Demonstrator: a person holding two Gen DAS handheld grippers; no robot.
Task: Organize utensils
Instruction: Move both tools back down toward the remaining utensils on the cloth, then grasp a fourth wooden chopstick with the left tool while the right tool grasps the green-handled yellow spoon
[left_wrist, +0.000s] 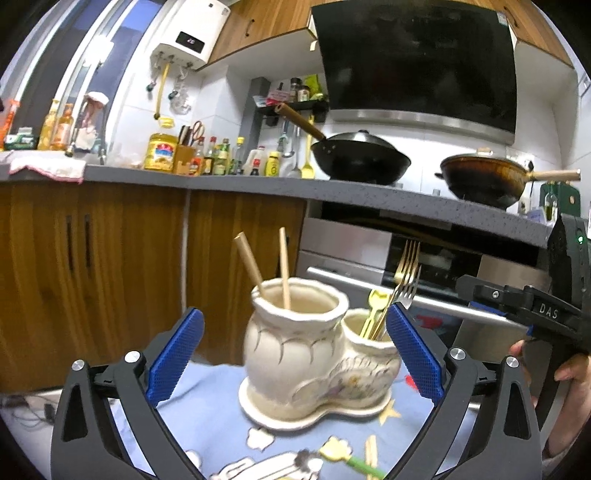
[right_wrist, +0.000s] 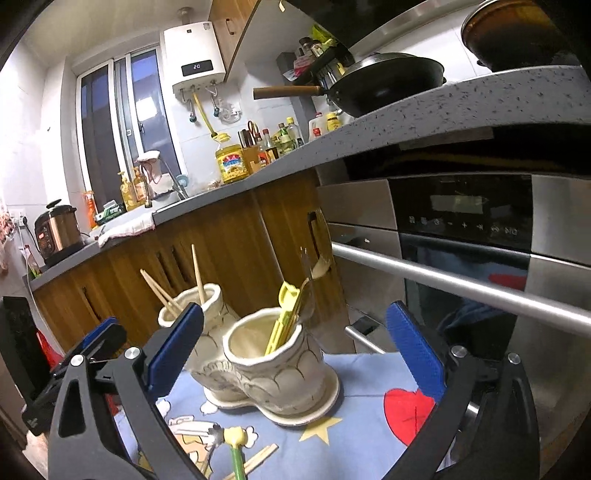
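A cream ceramic holder (left_wrist: 314, 354) with two joined pots stands on a table with a blue cartoon cloth (left_wrist: 207, 417). The taller pot holds wooden chopsticks (left_wrist: 284, 266). In the lower pot stand a gold fork (left_wrist: 406, 258), a yellow spoon (left_wrist: 376, 299) and a silver fork (left_wrist: 410, 291). My left gripper (left_wrist: 295, 312) is open, its blue pads either side of the holder and apart from it. My right gripper (right_wrist: 295, 308) is open too, facing the lower pot (right_wrist: 273, 354) with nothing between its pads. On the cloth in front lie a green-handled utensil (right_wrist: 236, 443) and more chopsticks (right_wrist: 260, 458).
Wooden cabinets (left_wrist: 92, 266) and a built-in oven with a long steel handle bar (right_wrist: 461, 280) stand just behind the table. The grey counter (left_wrist: 258, 184) above carries two woks, bottles and a knife block. A hand (left_wrist: 569, 369) holds the right gripper at the left wrist view's right edge.
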